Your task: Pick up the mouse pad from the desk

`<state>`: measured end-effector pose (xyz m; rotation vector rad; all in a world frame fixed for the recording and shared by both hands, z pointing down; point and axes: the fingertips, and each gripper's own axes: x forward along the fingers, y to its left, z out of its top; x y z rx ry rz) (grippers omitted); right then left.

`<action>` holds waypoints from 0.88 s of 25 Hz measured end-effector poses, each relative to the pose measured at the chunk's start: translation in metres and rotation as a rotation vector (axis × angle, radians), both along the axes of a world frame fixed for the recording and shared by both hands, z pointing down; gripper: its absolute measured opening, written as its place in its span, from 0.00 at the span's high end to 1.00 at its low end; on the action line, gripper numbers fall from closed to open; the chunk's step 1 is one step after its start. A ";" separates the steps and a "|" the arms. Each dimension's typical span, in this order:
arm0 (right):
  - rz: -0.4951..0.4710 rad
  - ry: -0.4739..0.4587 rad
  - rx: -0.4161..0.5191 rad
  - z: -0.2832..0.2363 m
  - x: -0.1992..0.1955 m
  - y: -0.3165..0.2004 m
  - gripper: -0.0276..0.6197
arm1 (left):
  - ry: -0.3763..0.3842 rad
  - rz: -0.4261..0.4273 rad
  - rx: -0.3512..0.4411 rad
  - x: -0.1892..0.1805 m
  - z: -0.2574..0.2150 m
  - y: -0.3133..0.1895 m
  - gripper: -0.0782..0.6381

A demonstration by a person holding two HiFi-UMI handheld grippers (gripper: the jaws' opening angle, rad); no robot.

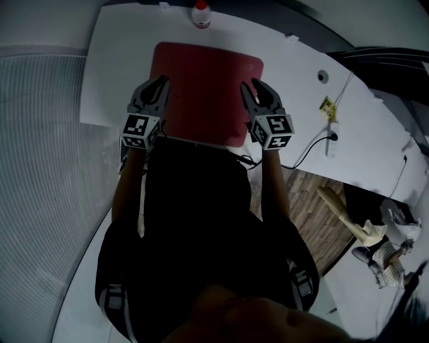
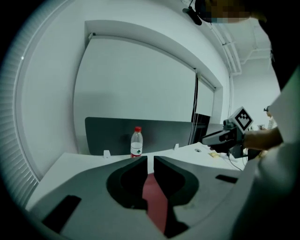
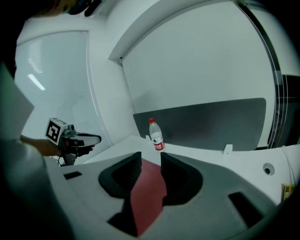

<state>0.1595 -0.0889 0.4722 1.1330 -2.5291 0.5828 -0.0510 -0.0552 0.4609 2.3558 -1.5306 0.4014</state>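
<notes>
White desk (image 1: 288,74) filled the upper part of the head view, with a grey screen standing behind it and a water bottle (image 1: 200,13) upright at its far edge. The red mouse pad (image 1: 204,90) lay flat near the middle of the desk, with its near edge close to the person. The left gripper (image 1: 163,82) hung over the pad's left edge with its jaws together, only a thin slit between the tips and nothing in it. The right gripper (image 1: 253,84) hung over the right edge with its jaws a little apart; the pad showed through the gap from below, not gripped. Whether either tip touched the pad could not be told.

The pad looked thin and lay tight to the surface, so a jaw would probably skid over the edge instead of getting under it. A closed left gripper could only shove. A push from either side might buckle the pad or slide it towards the bottle and tip that over. Gripped on one side alone, the pad would likely droop and slip out.
</notes>
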 end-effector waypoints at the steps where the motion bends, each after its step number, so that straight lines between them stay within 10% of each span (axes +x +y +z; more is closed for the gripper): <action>1: -0.003 0.006 -0.010 0.006 -0.001 -0.004 0.78 | -0.001 0.003 -0.012 -0.004 0.005 -0.005 0.87; 22: -0.058 0.194 -0.222 0.129 -0.028 -0.085 0.55 | -0.172 0.292 -0.318 -0.072 0.153 -0.107 0.49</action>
